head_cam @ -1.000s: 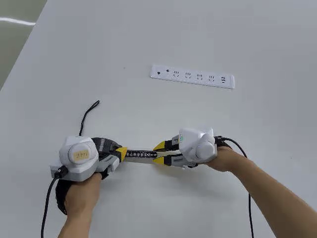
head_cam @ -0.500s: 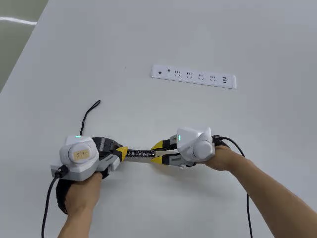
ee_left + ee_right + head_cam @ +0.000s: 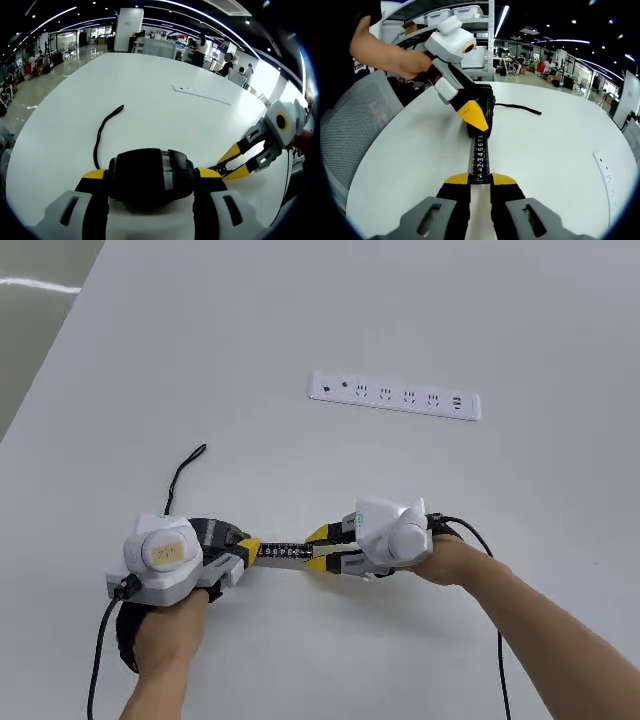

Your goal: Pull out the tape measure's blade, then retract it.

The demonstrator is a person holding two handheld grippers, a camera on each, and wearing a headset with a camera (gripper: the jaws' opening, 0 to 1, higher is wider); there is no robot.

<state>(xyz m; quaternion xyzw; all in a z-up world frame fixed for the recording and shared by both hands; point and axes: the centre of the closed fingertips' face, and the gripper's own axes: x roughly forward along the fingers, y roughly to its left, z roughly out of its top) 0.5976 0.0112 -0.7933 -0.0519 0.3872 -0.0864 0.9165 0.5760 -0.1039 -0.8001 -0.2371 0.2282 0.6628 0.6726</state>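
Observation:
A black tape measure case [image 3: 213,539] rests on the white table [image 3: 300,320], and my left gripper [image 3: 243,551] is shut on it. In the left gripper view the case [image 3: 150,172] sits between the yellow-tipped jaws of that gripper [image 3: 150,176]. A short length of the blade [image 3: 283,552] runs out to the right, numbers facing up. My right gripper [image 3: 317,549] is shut on the blade's end. The right gripper view shows the blade [image 3: 480,152] leading from that gripper [image 3: 480,178] to the case [image 3: 484,107], with the left gripper's yellow fingertip [image 3: 472,114] beside it.
A white power strip [image 3: 395,398] lies farther back on the table. A thin black cord [image 3: 183,474] trails away from the case toward the left. The table's left edge [image 3: 40,370] drops to the floor. A grey mesh chair [image 3: 355,130] stands beside the table.
My right gripper has edged slightly left toward the case, so a little less blade shows. The left gripper and the case have stayed put. The head camera shifted a bit.

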